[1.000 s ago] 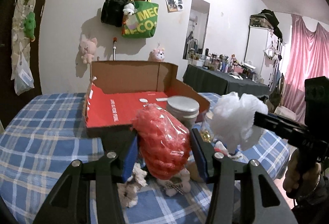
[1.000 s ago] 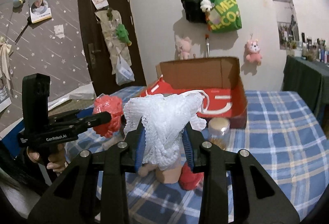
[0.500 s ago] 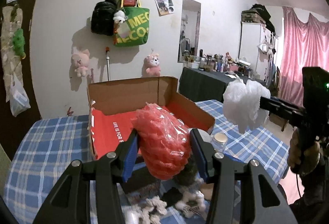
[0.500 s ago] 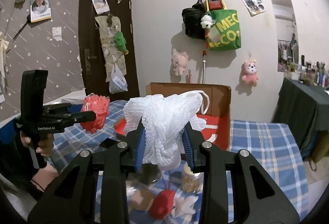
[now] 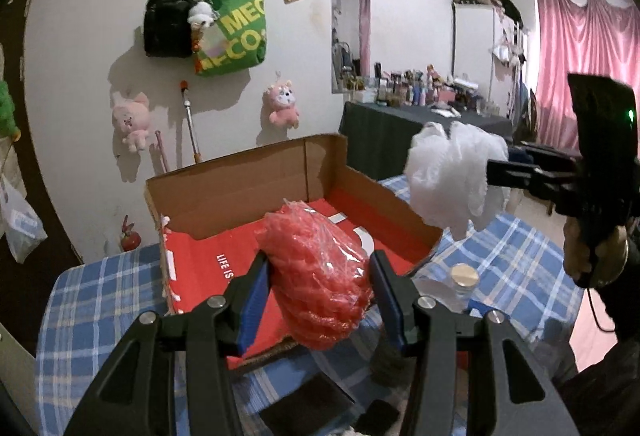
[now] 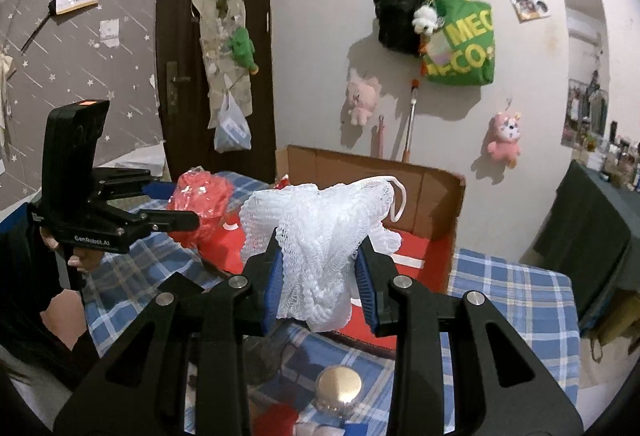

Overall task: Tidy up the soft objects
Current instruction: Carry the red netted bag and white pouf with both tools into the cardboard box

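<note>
My left gripper (image 5: 318,286) is shut on a red mesh bath pouf (image 5: 316,272), held in the air over the near edge of an open cardboard box (image 5: 248,176) with a red inside. My right gripper (image 6: 320,276) is shut on a white mesh bath pouf (image 6: 320,232), also raised before the box (image 6: 376,168). In the left wrist view the white pouf (image 5: 452,176) hangs right of the box in the other gripper. The right wrist view shows the red pouf (image 6: 200,204) at left in the other gripper (image 6: 192,222).
The box sits on a blue plaid tablecloth (image 5: 92,292). A gold-lidded clear jar (image 5: 460,284) stands near the box; the jar (image 6: 338,388) lies below my right fingers. Dark small items lie at the cloth's near edge. A dark-covered side table (image 5: 400,132) stands at right.
Both grippers have risen and moved toward the box, each still carrying its pouf. The plush toys and jars on the cloth have dropped low or out of view.
</note>
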`<state>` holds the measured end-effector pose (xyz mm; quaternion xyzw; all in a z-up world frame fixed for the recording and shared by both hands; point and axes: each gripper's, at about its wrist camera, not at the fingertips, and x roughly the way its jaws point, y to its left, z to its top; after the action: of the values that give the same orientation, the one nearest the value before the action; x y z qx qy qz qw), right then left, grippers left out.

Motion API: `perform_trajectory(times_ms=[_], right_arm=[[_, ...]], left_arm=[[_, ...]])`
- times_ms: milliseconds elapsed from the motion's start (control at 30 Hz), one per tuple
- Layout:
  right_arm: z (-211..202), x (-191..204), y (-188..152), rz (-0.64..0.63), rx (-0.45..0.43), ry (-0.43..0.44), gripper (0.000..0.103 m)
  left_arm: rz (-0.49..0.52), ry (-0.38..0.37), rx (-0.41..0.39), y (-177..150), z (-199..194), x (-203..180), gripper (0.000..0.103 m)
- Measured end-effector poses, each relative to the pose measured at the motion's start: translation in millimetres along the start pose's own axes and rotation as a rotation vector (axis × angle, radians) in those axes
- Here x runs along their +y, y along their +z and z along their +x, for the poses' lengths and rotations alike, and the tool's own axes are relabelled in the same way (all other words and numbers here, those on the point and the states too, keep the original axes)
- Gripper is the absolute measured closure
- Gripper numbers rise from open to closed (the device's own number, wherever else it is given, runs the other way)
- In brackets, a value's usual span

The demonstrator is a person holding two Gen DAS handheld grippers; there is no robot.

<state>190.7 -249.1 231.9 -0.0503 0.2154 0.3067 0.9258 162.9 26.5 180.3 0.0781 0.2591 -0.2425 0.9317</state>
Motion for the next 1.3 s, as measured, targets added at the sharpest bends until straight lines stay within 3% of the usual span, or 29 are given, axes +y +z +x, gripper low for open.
perform_trajectory(times_ms=[333, 700, 933, 1100, 1300], right_arm=[[63, -24, 15, -0.019, 0.123, 0.007, 0.072], [174, -53, 36, 0.021, 0.298, -0.009, 0.072], [245, -67, 41, 0.115, 0.442, -0.075, 0.072], [283, -74, 37, 0.140, 0.543, -0.131, 0.072], [301, -87, 29, 0.180, 0.564, -0.158, 0.066]], left_arm=[[0.030, -0.031, 0.097, 20, 59, 19, 0.050], [-0.056, -0.041, 0.265, 40, 157, 70, 0.050], [-0.084, 0.009, 0.361, 36, 218, 93, 0.050], [-0.111, 0.053, 0.389, 35, 247, 107, 0.049], [-0.112, 0.060, 0.425, 32, 263, 109, 0.045]])
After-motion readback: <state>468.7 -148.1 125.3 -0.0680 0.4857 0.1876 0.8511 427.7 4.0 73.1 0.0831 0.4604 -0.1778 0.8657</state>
